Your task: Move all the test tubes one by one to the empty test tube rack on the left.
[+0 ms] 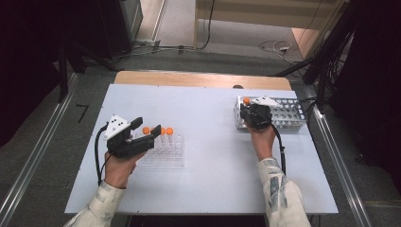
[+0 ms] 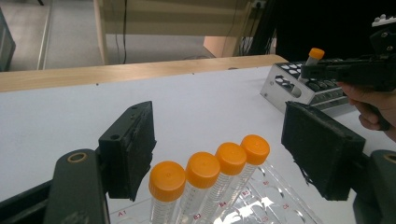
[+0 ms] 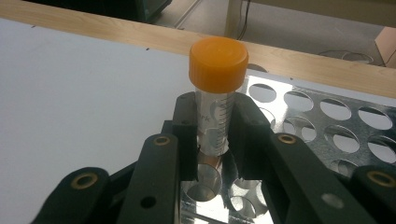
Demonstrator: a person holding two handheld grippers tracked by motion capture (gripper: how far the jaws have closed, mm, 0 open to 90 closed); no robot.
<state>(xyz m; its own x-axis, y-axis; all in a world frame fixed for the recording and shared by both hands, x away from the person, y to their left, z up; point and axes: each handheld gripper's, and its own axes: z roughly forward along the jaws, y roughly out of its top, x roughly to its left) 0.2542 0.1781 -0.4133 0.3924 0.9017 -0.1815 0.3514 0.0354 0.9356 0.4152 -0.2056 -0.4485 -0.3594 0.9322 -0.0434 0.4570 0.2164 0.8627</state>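
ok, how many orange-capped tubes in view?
5. Four stand in a row in the clear rack. One tube is clamped in the right hand-held gripper over the metal rack.

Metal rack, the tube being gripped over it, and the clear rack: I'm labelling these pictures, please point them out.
Metal rack [image 1: 288, 113]: high view, perforated top.
Gripped tube [image 3: 218, 58]: right gripper view, orange cap.
Clear rack [image 1: 163, 158]: high view, front wall.
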